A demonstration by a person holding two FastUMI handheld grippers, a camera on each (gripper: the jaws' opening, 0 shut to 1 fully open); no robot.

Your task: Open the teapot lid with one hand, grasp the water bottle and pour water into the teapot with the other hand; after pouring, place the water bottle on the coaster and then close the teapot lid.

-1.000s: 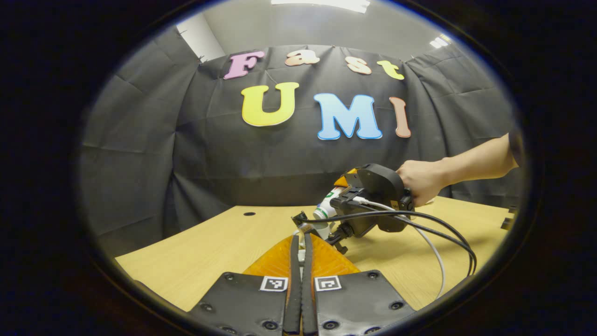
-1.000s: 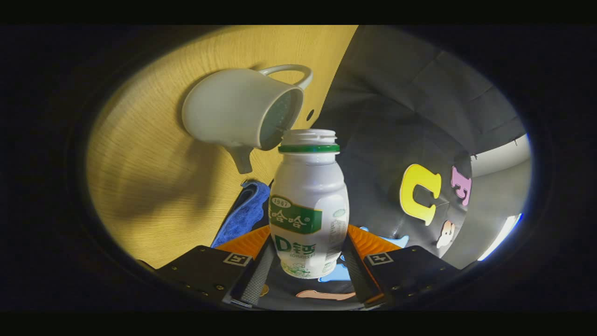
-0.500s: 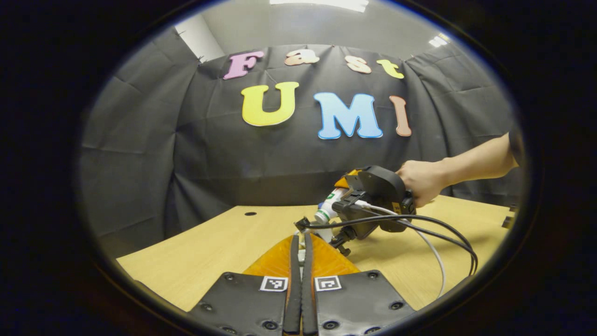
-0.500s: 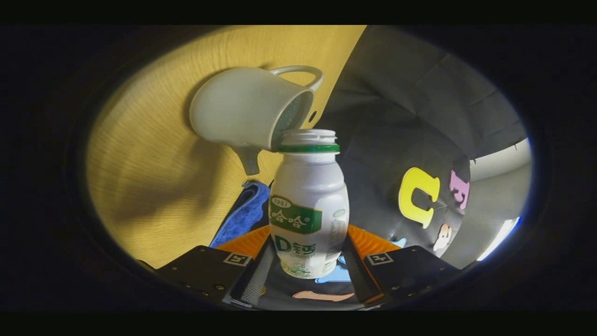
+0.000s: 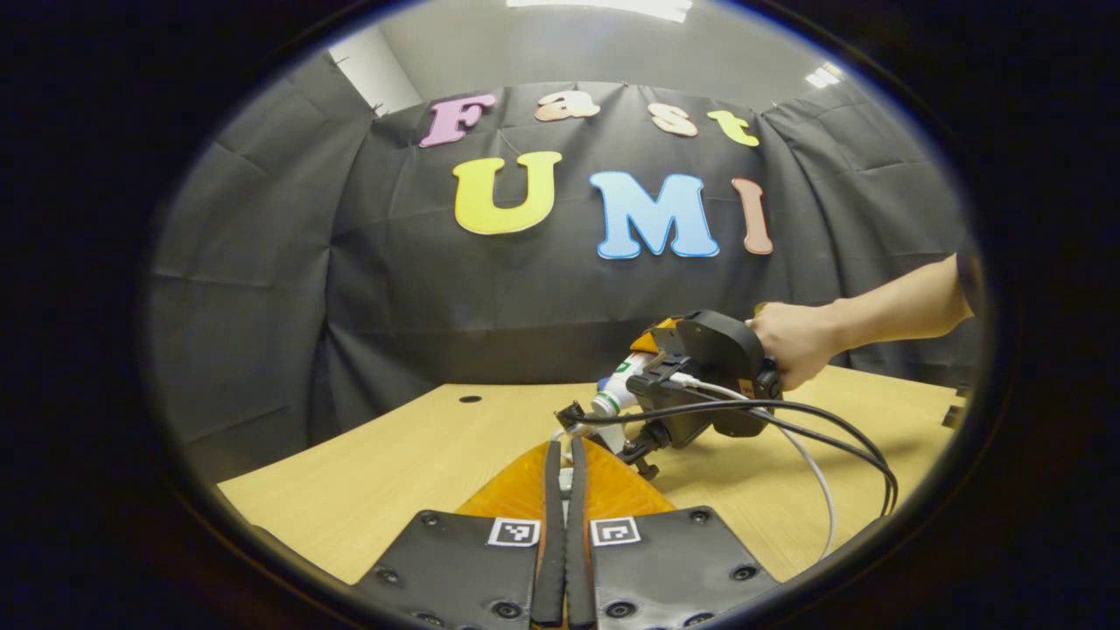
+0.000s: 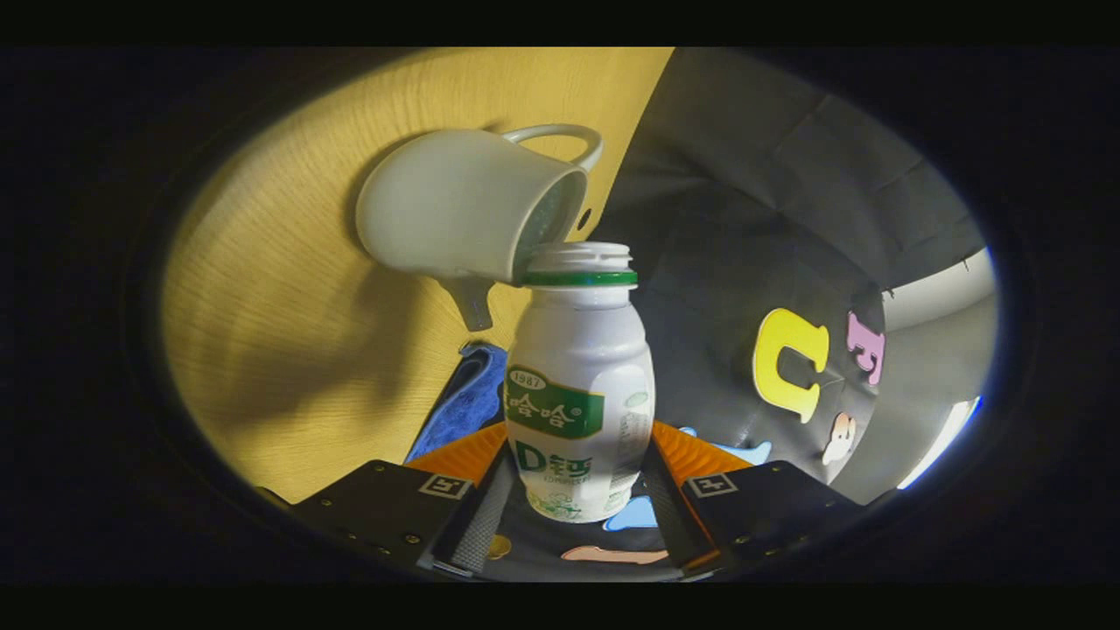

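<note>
1. Black cloth hangs behind a pale wooden surface (image 5: 394,464) in the left gripper view, with a small dark hole in the wood near the far left edge.
2. At the bottom of that view the left claw (image 5: 564,490) has its two fingers pressed together with almost no gap; whether something thin, such as the teapot lid, is pinched between them is hard to tell from here.
3. Farther off and to the right, a hand (image 5: 792,341) holds the right claw's dark body, and cables (image 5: 814,437) trail from it across the surface toward the near right.
4. The water bottle (image 5: 617,389) sticks out from that claw, tipped with its mouth pointing down and to the left.
5. In the right gripper view the right claw (image 6: 577,499) pinches the water bottle (image 6: 577,394) low on its body, one finger on each side; the bottle is white with a green label, a green neck ring and an uncapped mouth.
6. The white teapot (image 6: 464,206) lies just beyond the bottle's mouth, lid off, its opening facing the bottle; the handle is on the far side, the spout on the near side.
7. A blue cloth (image 6: 464,398) lies on the surface between the teapot and the claw.
</note>
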